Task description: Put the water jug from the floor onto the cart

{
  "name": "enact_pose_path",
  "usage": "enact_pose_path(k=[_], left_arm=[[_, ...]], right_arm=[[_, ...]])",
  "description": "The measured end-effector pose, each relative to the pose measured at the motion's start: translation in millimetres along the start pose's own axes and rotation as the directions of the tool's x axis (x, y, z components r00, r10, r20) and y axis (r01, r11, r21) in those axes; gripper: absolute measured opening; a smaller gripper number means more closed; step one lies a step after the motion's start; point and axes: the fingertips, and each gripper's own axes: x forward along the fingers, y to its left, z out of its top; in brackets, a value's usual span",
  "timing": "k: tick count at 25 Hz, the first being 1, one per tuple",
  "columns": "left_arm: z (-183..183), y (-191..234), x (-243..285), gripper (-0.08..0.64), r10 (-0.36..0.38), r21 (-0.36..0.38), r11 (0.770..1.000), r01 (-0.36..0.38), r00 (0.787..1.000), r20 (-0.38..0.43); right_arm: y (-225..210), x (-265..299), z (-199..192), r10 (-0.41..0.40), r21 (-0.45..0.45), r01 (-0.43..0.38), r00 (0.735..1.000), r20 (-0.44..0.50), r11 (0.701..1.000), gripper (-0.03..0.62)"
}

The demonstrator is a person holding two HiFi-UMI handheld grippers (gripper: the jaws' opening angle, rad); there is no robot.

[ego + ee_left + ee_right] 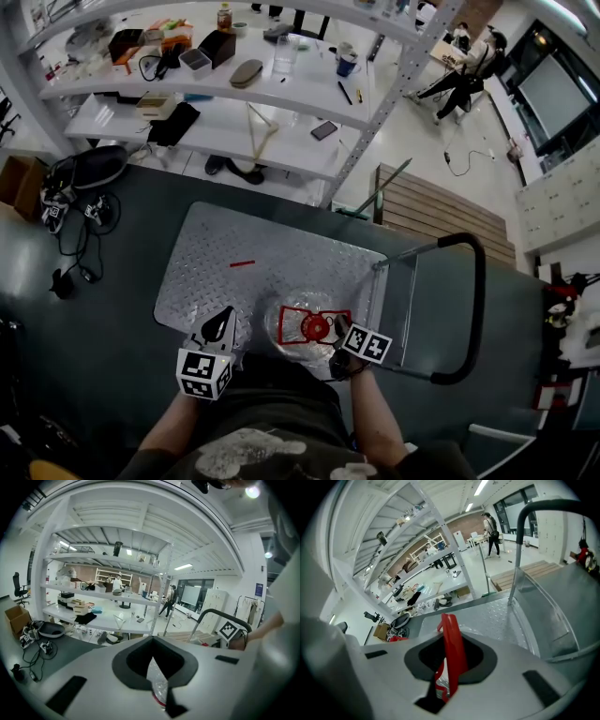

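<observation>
The clear water jug (292, 330), with a red cap and red carry handle (317, 312), stands on the near edge of the cart's metal deck (244, 272). My right gripper (341, 336) comes in from the jug's right and is shut on the red handle (453, 648), which runs upright between its jaws (446, 682). My left gripper (223, 325) lies against the jug's left side. In the left gripper view its jaws (157, 686) leave only a thin slit, and crinkled clear jug plastic (156, 679) shows through it.
The cart's black push handle (473, 309) rises on the right over its folded metal frame (553, 616). White shelving (234, 112) loaded with clutter stands behind the cart. A bag and cables (80, 187) lie on the dark floor at left. A wooden pallet (441, 211) lies beyond.
</observation>
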Motion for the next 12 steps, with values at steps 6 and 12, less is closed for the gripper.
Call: enact_pose_path(k=[6,12], left_arm=[[3.9,-5.9,0.2,0.002,-0.029,0.018,0.999,0.029,1.0,0.012],[1.8,-11.7,0.9,0.002,-0.053,0.033,0.998,0.053,0.999,0.012]], right_arm=[[-2.8,-4.1,-7.6,0.009,0.011,-0.009,1.0,0.004,1.0,0.085],[-13.5,-5.5,-7.6,-0.03,-0.023,0.031,0.999,0.026,0.999,0.177]])
